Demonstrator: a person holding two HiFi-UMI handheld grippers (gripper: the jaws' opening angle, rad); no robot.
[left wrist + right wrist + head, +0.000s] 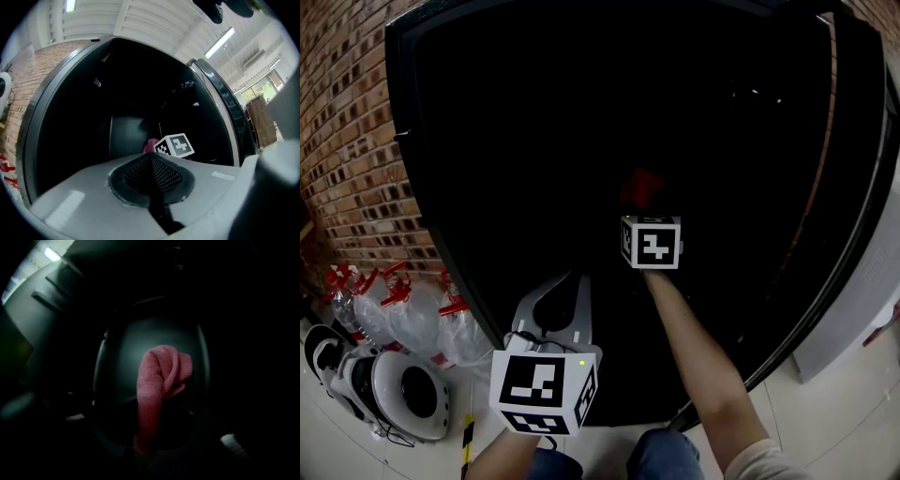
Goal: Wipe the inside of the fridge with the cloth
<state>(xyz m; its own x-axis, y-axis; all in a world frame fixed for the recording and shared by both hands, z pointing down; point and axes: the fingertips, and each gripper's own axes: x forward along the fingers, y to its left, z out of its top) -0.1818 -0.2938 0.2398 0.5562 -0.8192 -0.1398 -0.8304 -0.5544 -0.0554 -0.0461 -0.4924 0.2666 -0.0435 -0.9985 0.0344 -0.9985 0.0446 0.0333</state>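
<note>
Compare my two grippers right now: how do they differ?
The left gripper has its jaws shut on nothing, while the right gripper is shut on the pink cloth. The left gripper hangs outside the fridge, at its opening, while the right gripper reaches deep into the dark interior. Both point into the fridge.

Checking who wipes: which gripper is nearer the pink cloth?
Right. The right gripper holds the cloth inside the fridge; the left gripper, shut and empty, sits well behind it.
</note>
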